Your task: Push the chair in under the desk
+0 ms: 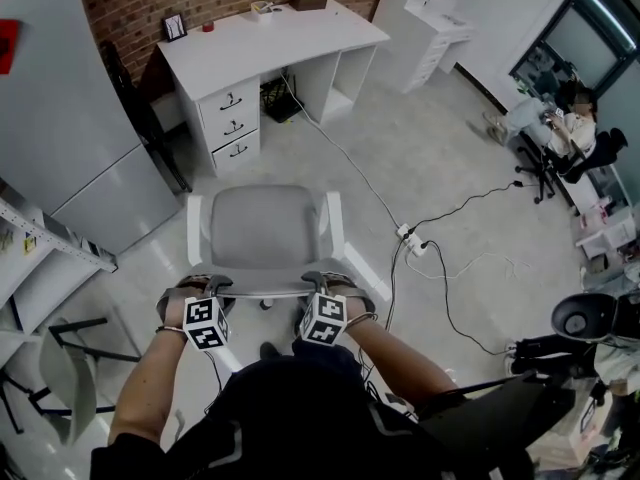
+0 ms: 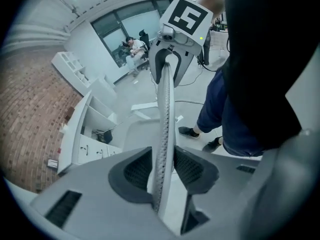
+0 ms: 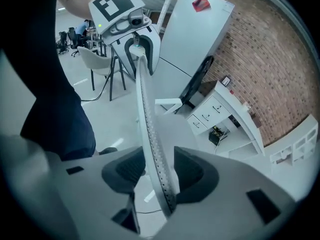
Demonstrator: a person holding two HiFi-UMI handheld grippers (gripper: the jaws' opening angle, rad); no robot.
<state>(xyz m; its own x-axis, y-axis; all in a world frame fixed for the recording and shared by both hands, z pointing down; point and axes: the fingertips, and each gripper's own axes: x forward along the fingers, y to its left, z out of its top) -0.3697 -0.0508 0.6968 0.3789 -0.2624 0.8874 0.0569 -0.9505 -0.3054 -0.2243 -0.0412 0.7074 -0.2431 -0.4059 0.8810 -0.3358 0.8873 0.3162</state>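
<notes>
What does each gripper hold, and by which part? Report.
Both hold the chair by its backrest's top edge: left gripper left of centre, right gripper right of centre.

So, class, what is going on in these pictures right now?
A person stands behind a grey chair, a gripper in each hand. The left gripper and the right gripper each clamp the top edge of its backrest. The chair stands on open floor, well short of the white desk, not yet pushed in.
</notes>
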